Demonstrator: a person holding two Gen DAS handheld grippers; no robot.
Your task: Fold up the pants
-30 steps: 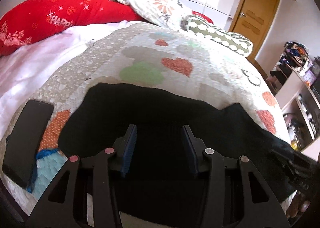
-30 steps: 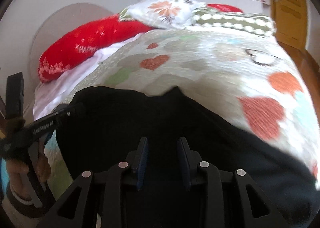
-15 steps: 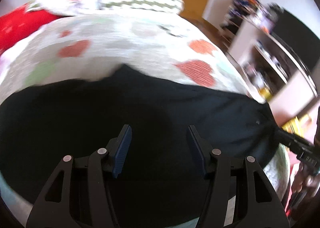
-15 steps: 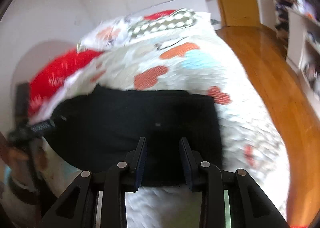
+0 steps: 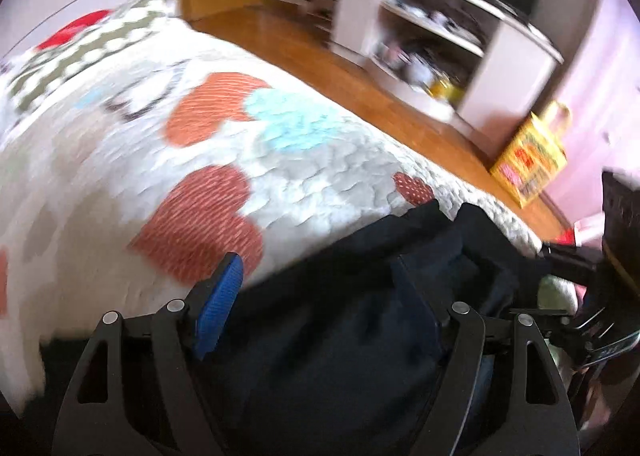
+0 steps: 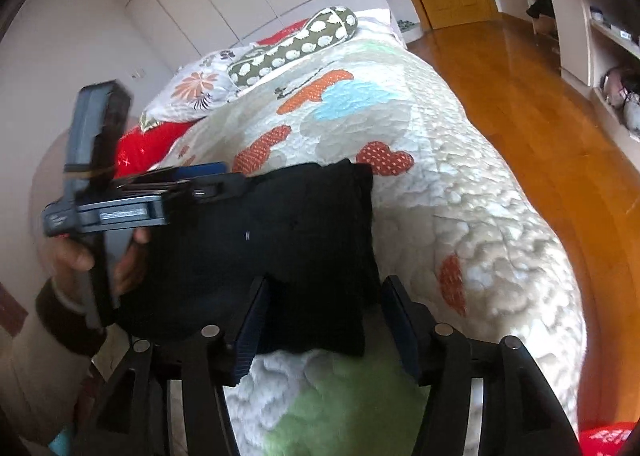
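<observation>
A: What do the pants (image 6: pixel 280 240) look like?

B: Black, folded into a thick, roughly rectangular bundle, lying on the quilted bedspread (image 6: pixel 460 192) with its orange and red hearts, near the bed's foot edge. In the left wrist view the cloth (image 5: pixel 360 336) reads dark navy, with layered folds and a raised edge at the far end.

A: And the grippers?

B: The right gripper (image 6: pixel 324 320) has its jaws spread, straddling the near corner of the bundle without pinching it. The left gripper (image 5: pixel 320 312) is spread wide too, fabric lying between its fingers; its blue pad (image 5: pixel 220 304) shows on one side, while the other finger is lost against the dark cloth

A: Anything beyond?

B: Pillows (image 6: pixel 292 44) at the bed's head, wooden floor (image 6: pixel 540 104) alongside
</observation>
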